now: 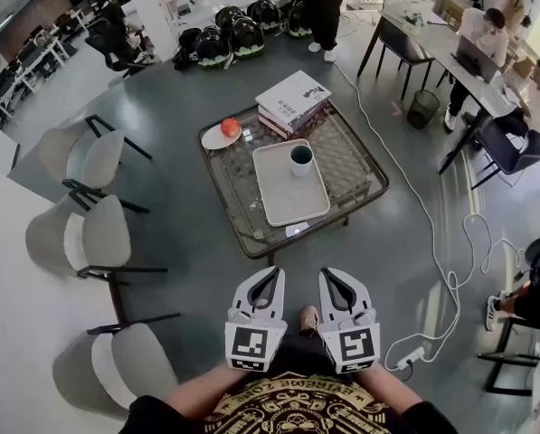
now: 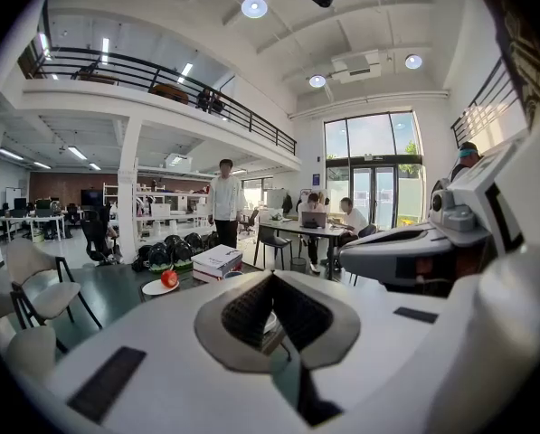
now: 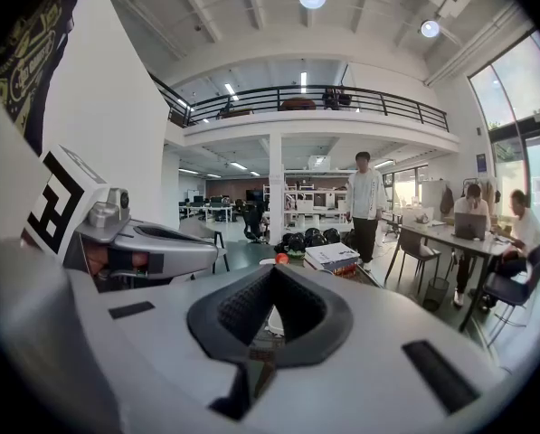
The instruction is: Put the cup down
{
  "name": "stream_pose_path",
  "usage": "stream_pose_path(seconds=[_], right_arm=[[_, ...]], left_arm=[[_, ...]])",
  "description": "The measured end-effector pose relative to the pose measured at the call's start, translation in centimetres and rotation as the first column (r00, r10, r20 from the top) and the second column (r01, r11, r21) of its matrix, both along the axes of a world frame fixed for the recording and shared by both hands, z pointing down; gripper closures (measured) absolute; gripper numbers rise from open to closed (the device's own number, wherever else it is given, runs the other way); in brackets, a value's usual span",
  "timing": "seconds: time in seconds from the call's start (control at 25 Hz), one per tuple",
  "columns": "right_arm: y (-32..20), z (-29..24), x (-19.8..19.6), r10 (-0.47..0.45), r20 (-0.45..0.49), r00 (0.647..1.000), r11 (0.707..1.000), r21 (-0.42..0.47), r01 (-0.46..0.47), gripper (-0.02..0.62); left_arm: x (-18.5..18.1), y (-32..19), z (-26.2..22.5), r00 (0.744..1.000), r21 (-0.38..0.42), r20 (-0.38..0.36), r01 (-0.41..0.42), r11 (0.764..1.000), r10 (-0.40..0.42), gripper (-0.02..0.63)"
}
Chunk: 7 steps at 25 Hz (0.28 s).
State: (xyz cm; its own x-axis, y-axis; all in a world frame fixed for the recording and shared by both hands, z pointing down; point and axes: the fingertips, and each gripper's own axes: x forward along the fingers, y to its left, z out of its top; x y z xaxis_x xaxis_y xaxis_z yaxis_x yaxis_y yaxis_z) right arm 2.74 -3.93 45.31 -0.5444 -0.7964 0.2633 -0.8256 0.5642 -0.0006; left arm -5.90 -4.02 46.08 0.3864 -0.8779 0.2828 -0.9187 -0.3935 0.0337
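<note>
Cup (image 1: 301, 159) stands upright at far right corner of tray (image 1: 283, 197).

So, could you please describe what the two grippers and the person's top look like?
Both the left gripper and right gripper have pale grey-white shells with black ribbed pads around a teardrop opening. Each carries a cube with black-and-white square markers. The person wears a black shirt with gold print.
</note>
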Motion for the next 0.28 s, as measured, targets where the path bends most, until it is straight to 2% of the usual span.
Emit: stream_pose_path(seconds=[0.28], right_arm=[[0.19, -0.24, 0.32, 0.005, 0.003, 1.000, 1.000, 0.008, -0.005, 0.591]], left_arm=[[0.42, -0.04, -0.38, 1.000, 0.007, 0.007, -0.016, 1.000, 0.016, 0.600]])
